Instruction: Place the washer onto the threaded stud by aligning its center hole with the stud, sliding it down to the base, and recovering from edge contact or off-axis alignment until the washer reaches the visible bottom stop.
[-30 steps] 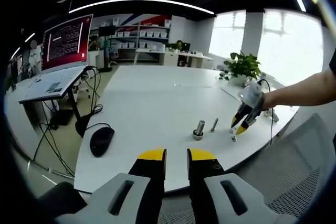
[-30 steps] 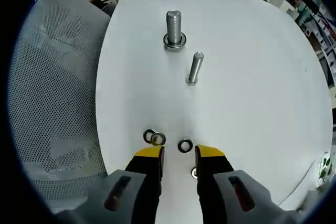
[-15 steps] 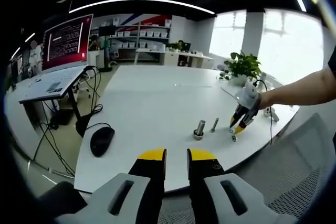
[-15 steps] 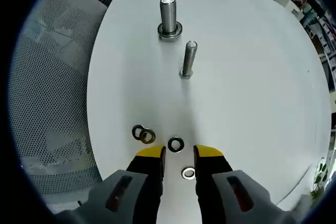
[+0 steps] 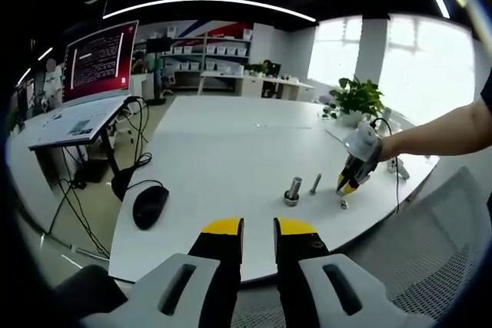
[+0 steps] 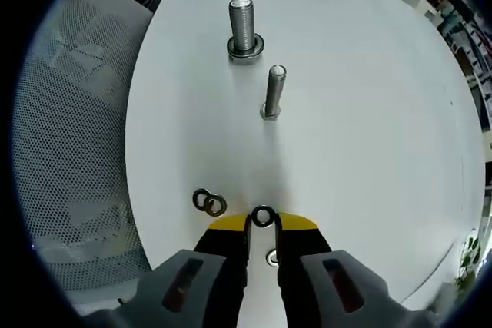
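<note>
In the right gripper view a thick threaded stud point(image 6: 241, 27) stands upright on the white table point(image 6: 369, 113) with a washer around its base. A thinner stud point(image 6: 273, 91) stands nearer. My right gripper point(image 6: 263, 222) is down at the table with its jaws drawn in on a dark washer point(image 6: 263, 215) held at the tips. A second washer point(image 6: 270, 257) lies between the jaws further back, and two overlapping washers point(image 6: 209, 202) lie to the left. In the left gripper view my left gripper point(image 5: 258, 228) hovers off the table's edge, slightly open and empty, and the right gripper point(image 5: 350, 183) shows beside both studs point(image 5: 293, 190).
A mesh chair point(image 6: 69, 136) sits along the table's left edge in the right gripper view. In the left gripper view a black mouse point(image 5: 148, 205) lies at the near left, a laptop point(image 5: 96, 63) stands on a side desk, and a plant point(image 5: 355, 97) stands at the far right.
The right gripper's jaws have narrowed around the single washer, which now sits between their tips. The left gripper has held still.
</note>
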`<move>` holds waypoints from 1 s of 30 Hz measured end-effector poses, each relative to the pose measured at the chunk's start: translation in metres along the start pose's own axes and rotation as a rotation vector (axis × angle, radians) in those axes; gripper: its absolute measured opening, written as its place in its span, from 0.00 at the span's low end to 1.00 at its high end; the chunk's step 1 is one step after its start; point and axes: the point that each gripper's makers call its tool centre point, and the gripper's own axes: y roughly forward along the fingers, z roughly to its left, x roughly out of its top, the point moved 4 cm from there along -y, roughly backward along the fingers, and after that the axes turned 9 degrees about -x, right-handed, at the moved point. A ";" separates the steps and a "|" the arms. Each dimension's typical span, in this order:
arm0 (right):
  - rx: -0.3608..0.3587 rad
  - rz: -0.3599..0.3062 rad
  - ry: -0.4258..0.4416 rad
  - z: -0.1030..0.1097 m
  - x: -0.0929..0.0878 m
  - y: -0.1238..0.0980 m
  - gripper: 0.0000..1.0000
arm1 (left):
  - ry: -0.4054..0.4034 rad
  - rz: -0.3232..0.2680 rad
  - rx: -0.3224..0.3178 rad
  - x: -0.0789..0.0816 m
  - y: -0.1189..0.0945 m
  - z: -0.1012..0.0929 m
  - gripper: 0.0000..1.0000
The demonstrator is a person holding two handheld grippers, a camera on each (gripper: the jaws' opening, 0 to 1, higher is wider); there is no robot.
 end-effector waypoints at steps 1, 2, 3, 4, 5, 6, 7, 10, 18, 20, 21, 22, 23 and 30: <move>0.000 0.008 -0.011 0.000 0.000 0.000 0.14 | 0.000 0.000 0.000 0.000 0.000 0.000 0.13; 0.000 0.013 -0.012 -0.001 0.000 0.001 0.14 | 0.000 0.000 0.000 0.000 0.000 0.000 0.13; -0.001 0.019 -0.013 -0.001 0.000 0.001 0.14 | 0.000 0.000 -0.001 0.000 0.000 0.000 0.13; -0.001 0.028 -0.013 -0.001 0.001 0.001 0.14 | 0.000 0.001 -0.001 0.000 0.000 0.000 0.13; -0.002 0.035 -0.010 -0.001 0.001 0.001 0.14 | 0.000 0.000 -0.001 0.000 0.000 0.000 0.13; -0.004 0.041 -0.011 0.000 0.001 0.001 0.14 | -0.001 -0.001 -0.001 0.000 0.000 0.000 0.13; -0.005 0.044 -0.011 0.000 0.001 0.000 0.14 | -0.001 -0.001 -0.001 0.000 0.000 0.000 0.13; 0.001 0.049 0.002 -0.002 0.000 0.001 0.14 | -0.003 -0.005 0.000 0.001 0.000 0.000 0.13; 0.008 0.081 0.010 -0.002 0.001 0.002 0.14 | -0.003 -0.008 0.001 0.001 0.000 0.000 0.12; 0.007 0.100 0.005 -0.002 0.003 0.002 0.14 | -0.004 -0.010 0.000 0.002 0.000 0.000 0.12; 0.008 0.111 0.002 -0.002 0.003 0.003 0.14 | -0.004 -0.010 -0.001 0.002 0.000 0.000 0.12; 0.009 0.117 0.001 -0.001 0.004 0.003 0.14 | -0.004 -0.010 -0.001 0.002 0.000 0.000 0.12; 0.010 0.124 -0.006 -0.001 0.003 0.002 0.14 | -0.004 -0.011 -0.001 0.002 0.000 0.000 0.12; 0.001 0.140 -0.003 0.001 0.005 0.001 0.14 | -0.006 -0.016 0.001 0.002 0.000 0.001 0.12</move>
